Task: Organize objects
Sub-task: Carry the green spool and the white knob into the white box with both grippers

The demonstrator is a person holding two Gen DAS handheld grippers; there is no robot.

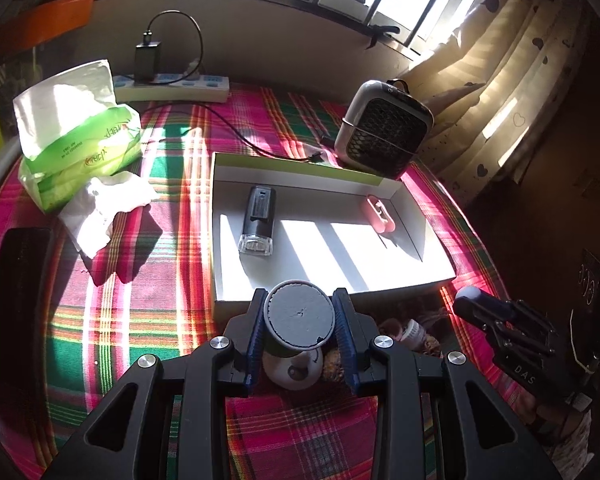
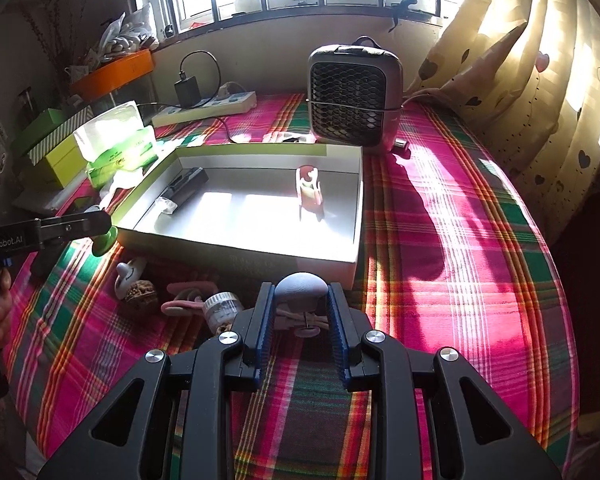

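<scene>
Left fingers (image 1: 299, 322) pinch grey round cap (image 1: 299, 316) | right fingers (image 2: 300, 304) pinch grey knob (image 2: 301, 286) | white tray (image 1: 404, 276) ahead

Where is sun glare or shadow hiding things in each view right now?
Left wrist view: window-bar stripes of sunlight cross the white box floor without hiding the black device; the small items beside the left tool sit in deep shadow. Right wrist view: the box floor is blown out white, and the tissue pack glares.
</scene>
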